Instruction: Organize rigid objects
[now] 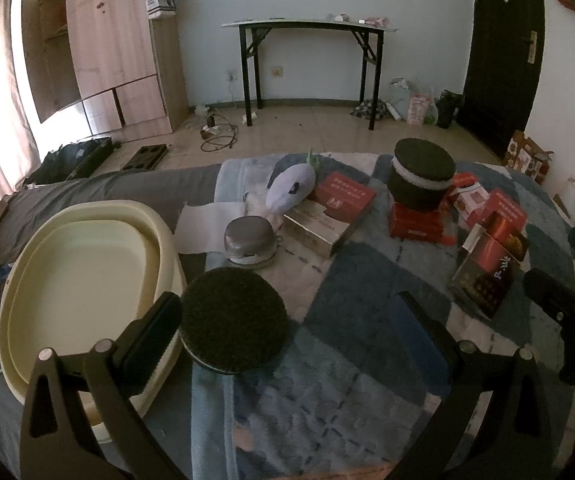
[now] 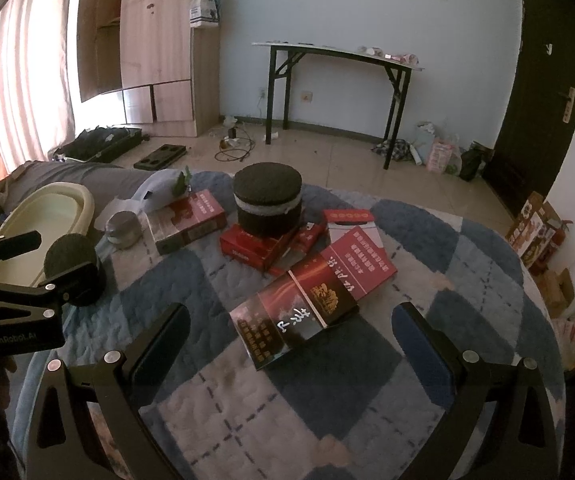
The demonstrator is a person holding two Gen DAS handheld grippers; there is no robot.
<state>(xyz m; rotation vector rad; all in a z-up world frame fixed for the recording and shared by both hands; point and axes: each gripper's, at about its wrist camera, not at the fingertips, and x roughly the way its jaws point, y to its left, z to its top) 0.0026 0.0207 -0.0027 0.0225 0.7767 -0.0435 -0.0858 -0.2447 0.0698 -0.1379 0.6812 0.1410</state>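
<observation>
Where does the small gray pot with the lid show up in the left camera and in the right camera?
Left wrist: gray pot sits centre-left, behind the dark round disc.
Right wrist: gray pot sits at the left, beside the cream basin.
Shared landmark: the tall dark cylinder atop red boxes.

Counted on the quilt, near to far:

- Round dark foam pieces: two. Flat disc [image 1: 233,320] near left; taller drum [image 1: 423,178] far, white-banded, atop a red box.
- Cardboard boxes: at least six. Dark box [image 2: 295,320] nearest; red-labelled box [image 2: 361,264] just behind; white-and-red box [image 2: 349,220] farther; flat red box [image 2: 255,246] under the drum; small red pack [image 2: 311,236] beside it; silver-sided box [image 2: 189,220] left. Exact total not determinable where overlapped.
- Grey lidded pot [image 1: 249,240]: one.
- Plush toy [image 1: 291,186]: one.
- White sheet [image 1: 207,228]: one.
- Cream basin [image 1: 87,264]: one, left.
</observation>
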